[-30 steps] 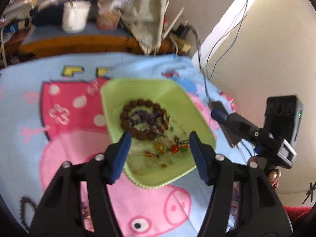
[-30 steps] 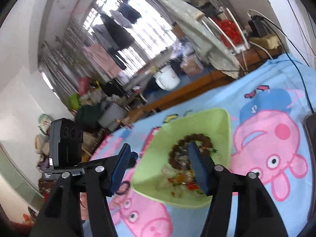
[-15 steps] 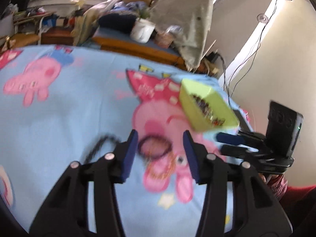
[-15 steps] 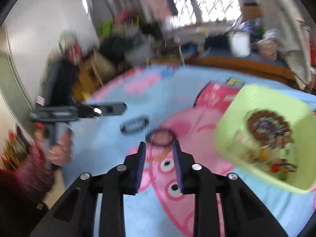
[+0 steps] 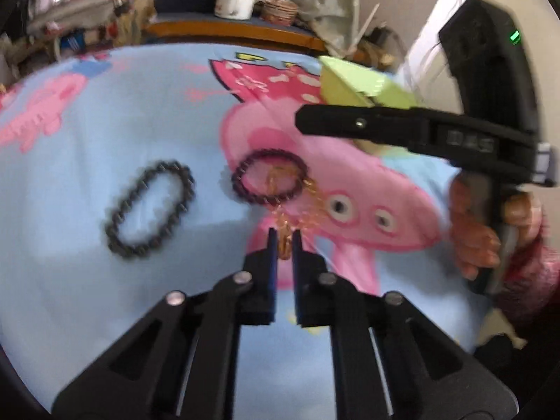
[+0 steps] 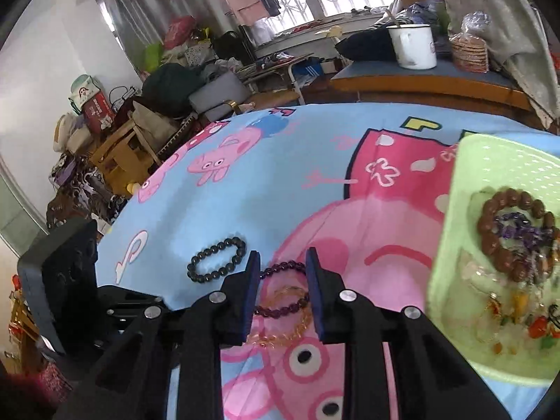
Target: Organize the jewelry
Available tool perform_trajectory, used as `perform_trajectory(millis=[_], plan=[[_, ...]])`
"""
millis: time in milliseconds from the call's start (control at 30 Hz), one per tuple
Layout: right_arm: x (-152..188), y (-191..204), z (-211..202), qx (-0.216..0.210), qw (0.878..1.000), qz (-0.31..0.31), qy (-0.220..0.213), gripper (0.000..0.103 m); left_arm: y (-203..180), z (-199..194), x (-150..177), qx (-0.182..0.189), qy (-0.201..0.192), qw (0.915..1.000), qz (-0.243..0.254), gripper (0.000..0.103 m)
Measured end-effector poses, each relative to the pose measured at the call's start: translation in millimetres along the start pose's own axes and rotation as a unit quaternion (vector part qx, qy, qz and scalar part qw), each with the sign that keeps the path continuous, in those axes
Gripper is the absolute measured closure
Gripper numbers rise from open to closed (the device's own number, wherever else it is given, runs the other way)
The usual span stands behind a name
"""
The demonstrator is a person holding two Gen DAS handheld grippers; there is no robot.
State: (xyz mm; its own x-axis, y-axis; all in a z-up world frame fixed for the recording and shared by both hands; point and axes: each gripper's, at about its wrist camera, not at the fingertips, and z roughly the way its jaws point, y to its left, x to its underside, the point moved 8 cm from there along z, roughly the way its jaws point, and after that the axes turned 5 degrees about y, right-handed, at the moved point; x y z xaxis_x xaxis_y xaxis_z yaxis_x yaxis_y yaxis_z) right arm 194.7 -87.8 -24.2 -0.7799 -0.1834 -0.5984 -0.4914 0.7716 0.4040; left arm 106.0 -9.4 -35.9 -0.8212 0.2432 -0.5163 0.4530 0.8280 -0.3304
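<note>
My left gripper, jaws just closing, pinches the gold chain on the bedsheet, tangled under the purple bracelet, which may snag when lifted.

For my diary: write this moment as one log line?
left gripper: just closed on gold bracelet | right gripper: open near purple bracelet

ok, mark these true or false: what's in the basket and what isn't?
1. The black bead bracelet lies on the cartoon cloth, outside the green basket. True.
2. The purple bracelet is in the basket. False: it lies on the cloth, overlapping the amber bracelet.
3. The brown bead bracelet is in the basket. True.
4. The white mug stands on the cloth. False: it stands on the bench behind.
</note>
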Motion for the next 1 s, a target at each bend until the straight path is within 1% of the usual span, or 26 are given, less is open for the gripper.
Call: perform_trajectory(millis=[100, 133, 167, 200, 233, 267, 300, 333, 367, 467, 533, 567, 633, 667, 700, 733, 767, 833, 900, 933, 1000], plan=[[15.2, -0.9, -2.5, 0.015, 1.000, -0.015, 0.017, 0.103, -21.8, -10.8, 22.2, 0.040, 0.002, 0.9987, 0.031, 0.096], [22.0, -2.6, -1.2, 0.023, 0.999, -0.018, 0.025, 0.103, -29.4, -14.2, 30.1, 0.047, 0.003, 0.9980, 0.041, 0.096], [27.2, -4.8, 0.0, 0.029, 0.999, -0.019, 0.030, 0.103, -34.2, -15.1, 37.9, 0.046, 0.005, 0.9979, 0.046, 0.096], [31.6, -6.3, 0.6, 0.033, 0.999, -0.020, 0.034, 0.103, -35.7, -16.5, 43.7, 0.038, 0.007, 0.9981, 0.049, 0.096], [33.8, -7.8, 4.1, 0.034, 0.999, -0.020, 0.036, 0.103, -35.2, -18.0, 46.4, 0.030, 0.009, 0.9983, 0.049, 0.091], [35.5, -8.2, 4.7, 0.035, 0.998, -0.019, 0.038, 0.103, -33.8, -19.3, 47.2, 0.026, 0.007, 0.9986, 0.045, 0.082], [36.7, -8.5, 5.3, 0.037, 0.998, -0.018, 0.039, 0.103, -29.5, -22.8, 45.8, 0.024, 0.000, 0.9991, 0.035, 0.076], [34.5, -8.3, 6.8, 0.038, 0.998, -0.016, 0.039, 0.103, -24.6, -26.4, 43.8, 0.025, -0.007, 0.9994, 0.022, 0.067], [31.8, -7.6, 8.4, 0.038, 0.998, -0.014, 0.040, 0.103, -19.9, -28.5, 42.5, 0.027, -0.012, 0.9995, 0.012, 0.065], [22.2, -3.0, 16.1, 0.050, 0.998, -0.021, 0.036, 0.103, -9.3, -36.0, 38.1, 0.034, -0.024, 0.9990, -0.019, 0.065], [14.5, -2.6, 27.4, 0.068, 0.996, -0.035, 0.043, 0.103, -8.6, -35.7, 33.0, 0.028, -0.026, 0.9990, -0.025, 0.065], [12.8, -3.0, 33.0, 0.081, 0.995, -0.043, 0.048, 0.103, -9.5, -33.2, 30.7, 0.016, -0.024, 0.9994, -0.021, 0.065], [12.2, -2.6, 44.8, 0.107, 0.990, -0.068, 0.062, 0.103, -14.1, -24.3, 31.3, -0.028, -0.012, 0.9995, 0.006, 0.065], [12.9, -1.7, 45.0, 0.115, 0.988, -0.079, 0.060, 0.103, -16.4, -13.3, 26.1, -0.044, -0.004, 0.9989, 0.017, 0.070], [14.8, -1.3, 44.5, 0.123, 0.986, -0.089, 0.062, 0.103, -17.3, -5.1, 27.4, -0.074, 0.004, 0.9968, 0.031, 0.075], [19.2, -1.3, 41.7, 0.117, 0.987, -0.091, 0.067, 0.103, -16.0, -3.1, 26.0, -0.089, 0.001, 0.9951, 0.043, 0.091], [23.2, -2.4, 39.0, 0.110, 0.988, -0.088, 0.069, 0.103, -14.2, -0.5, 23.6, -0.094, 0.003, 0.9945, 0.045, 0.096], [35.5, -4.7, 27.0, 0.090, 0.990, -0.077, 0.072, 0.103, -7.1, -1.0, 20.3, -0.074, 0.006, 0.9968, 0.028, 0.096], [46.4, -3.3, 14.1, 0.048, 0.995, -0.050, 0.075, 0.103, -1.3, -5.4, 15.0, -0.047, 0.000, 0.9989, 0.005, 0.096], [50.6, -2.9, 2.9, 0.026, 0.997, -0.034, 0.067, 0.103, -0.9, -8.5, 10.9, -0.034, -0.005, 0.9994, -0.002, 0.096], [53.0, -1.5, -18.5, 0.007, 0.999, -0.021, 0.045, 0.103, -4.7, -20.6, 0.9, -0.004, -0.020, 0.9997, -0.010, 0.096]])
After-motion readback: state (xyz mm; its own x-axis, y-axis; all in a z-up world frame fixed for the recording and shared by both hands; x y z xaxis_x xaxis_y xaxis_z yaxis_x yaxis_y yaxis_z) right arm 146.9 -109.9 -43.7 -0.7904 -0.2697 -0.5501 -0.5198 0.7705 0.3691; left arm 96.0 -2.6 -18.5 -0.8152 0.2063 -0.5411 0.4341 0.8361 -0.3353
